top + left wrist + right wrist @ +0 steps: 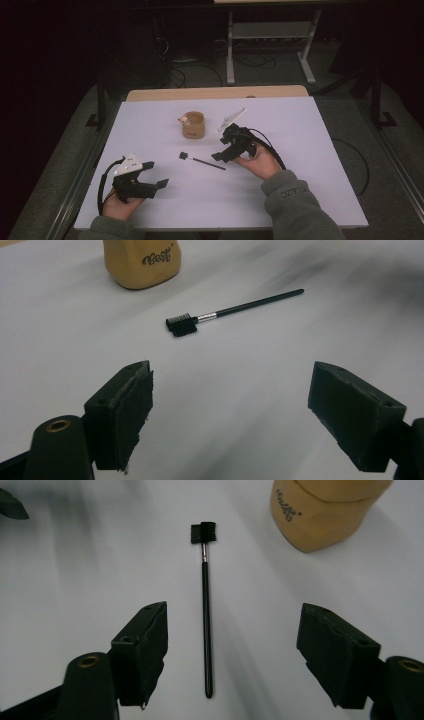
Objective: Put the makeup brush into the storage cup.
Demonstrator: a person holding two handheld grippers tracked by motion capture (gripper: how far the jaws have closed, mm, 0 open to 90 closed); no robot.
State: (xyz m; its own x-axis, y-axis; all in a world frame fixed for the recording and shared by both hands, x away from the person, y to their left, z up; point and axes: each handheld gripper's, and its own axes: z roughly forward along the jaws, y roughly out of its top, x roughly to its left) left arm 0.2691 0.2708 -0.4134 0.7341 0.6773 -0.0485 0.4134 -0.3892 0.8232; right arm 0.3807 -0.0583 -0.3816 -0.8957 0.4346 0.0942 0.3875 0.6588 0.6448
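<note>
**Right gripper lined up on the brush**

High view: I see one brush (202, 161) lying flat at the centre of the white table (320, 200), brush head to the left, handle tip toward my right gripper (218, 156). That gripper sits just right of the handle end, tilted down at it, which I read as an approach for a pick. My left gripper (159, 174) rests at lower left, well apart, jaws spread, out of the way. One tan cup (193, 124) stands above the brush, likely where it will go.

Left gripper view: the jaws stand wide with bare table between them; the brush (225, 312) lies in the upper middle, the cup (142, 262) at upper left.

Right gripper view: the jaws are spread on either side of the handle, not touching it. The brush (205, 615) runs straight up the middle of the frame, so a squeeze should catch it. The cup (322, 510) is at upper right.

Count: one brush, one cup, two grippers.
</note>
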